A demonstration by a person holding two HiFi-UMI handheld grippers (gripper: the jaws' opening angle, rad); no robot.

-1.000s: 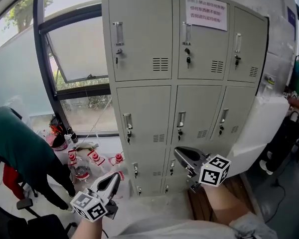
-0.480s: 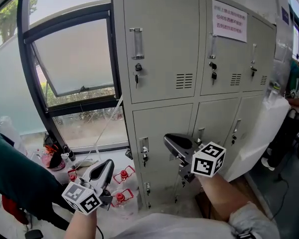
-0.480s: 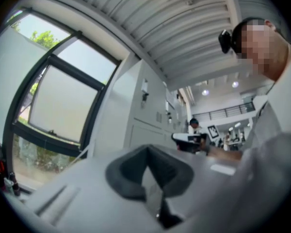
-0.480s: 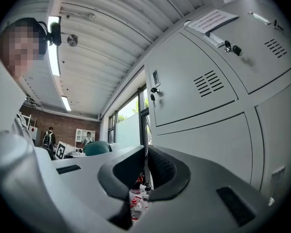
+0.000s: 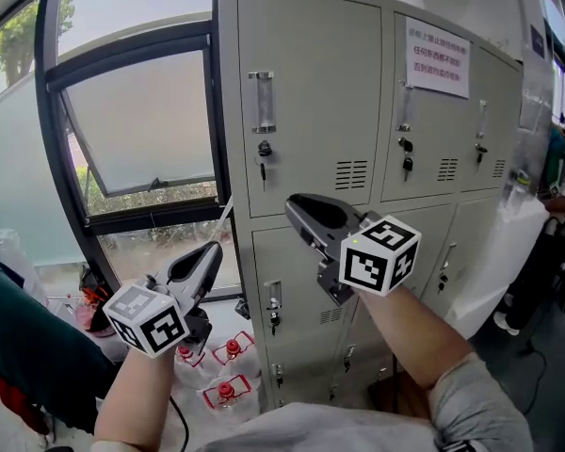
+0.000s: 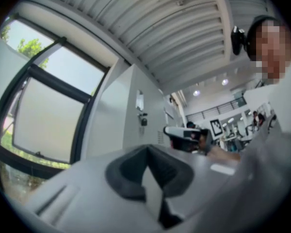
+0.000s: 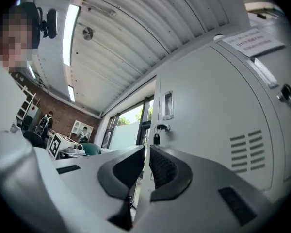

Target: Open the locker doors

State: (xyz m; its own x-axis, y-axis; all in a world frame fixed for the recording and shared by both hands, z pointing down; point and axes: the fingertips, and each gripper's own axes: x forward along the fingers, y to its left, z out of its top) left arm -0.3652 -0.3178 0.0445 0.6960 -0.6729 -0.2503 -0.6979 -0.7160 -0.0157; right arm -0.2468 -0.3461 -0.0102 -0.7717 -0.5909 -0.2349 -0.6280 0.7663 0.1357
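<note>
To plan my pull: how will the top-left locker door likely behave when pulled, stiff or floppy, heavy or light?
The top-left locker door looks like thin sheet metal: probably stiff, fairly light. Its slim handle may be slippery. The hanging key will likely swing.

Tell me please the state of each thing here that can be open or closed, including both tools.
Top-left locker door: closed.
Key: in the top-left door's lock.
Top-middle locker door: closed, with a paper notice on it.
Window: tilted open.
Left tool: shut, holding nothing.
Right tool: shut, holding nothing.
</note>
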